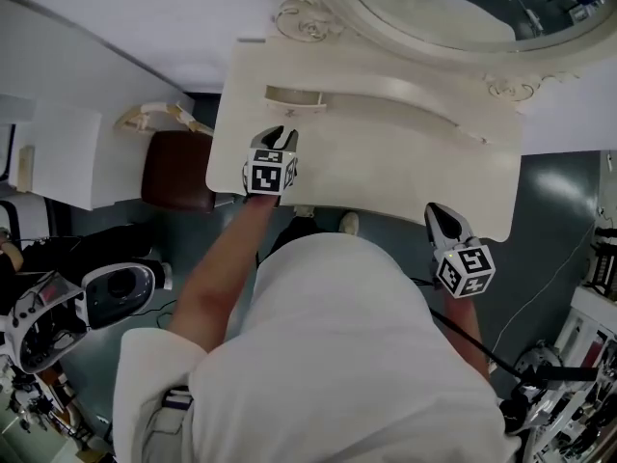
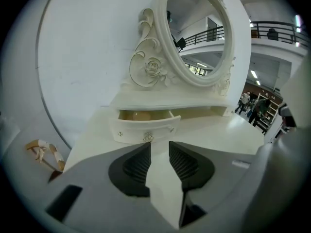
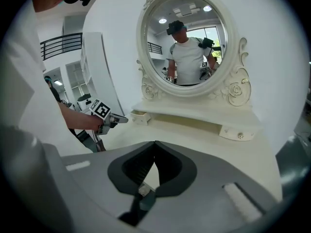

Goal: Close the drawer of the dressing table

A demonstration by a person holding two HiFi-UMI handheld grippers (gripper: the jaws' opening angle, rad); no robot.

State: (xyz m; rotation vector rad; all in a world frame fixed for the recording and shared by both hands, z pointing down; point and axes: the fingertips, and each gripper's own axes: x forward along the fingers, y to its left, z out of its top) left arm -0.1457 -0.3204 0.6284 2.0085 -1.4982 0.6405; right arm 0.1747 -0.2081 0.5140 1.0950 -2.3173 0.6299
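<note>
Over tabletop [image 1: 386, 177], L side: left gripper [image 2: 159, 147] has jaws apart, nothing btw them, aimed at the drawer [image 2: 146, 129]. It's near, not touching. The right gripper [image 3: 155, 144] has jaws together, empty, and hangs off the front-R edge, well apart from the drawer.

Drawer sits at the L end of the raised tier [image 2: 170, 101] under the mirror [image 2: 194, 33]. It's pulled out, inside visible, knob [image 2: 148, 138] facing the jaws.

Progress: nothing done yet imo, drawer open and no contact. To do: get L tips onto the drawer front, push straight back till flush w/ the tier face. The R drawer [image 3: 237, 132] looks shut, use as ref.

Room: top is bare btw jaws and drawer, so straight path.
- Tips could slip off the knob.
- Tier lip overhangs just above the drawer.
- Table L edge is close by, brown stool [image 1: 178, 167] below it.
</note>
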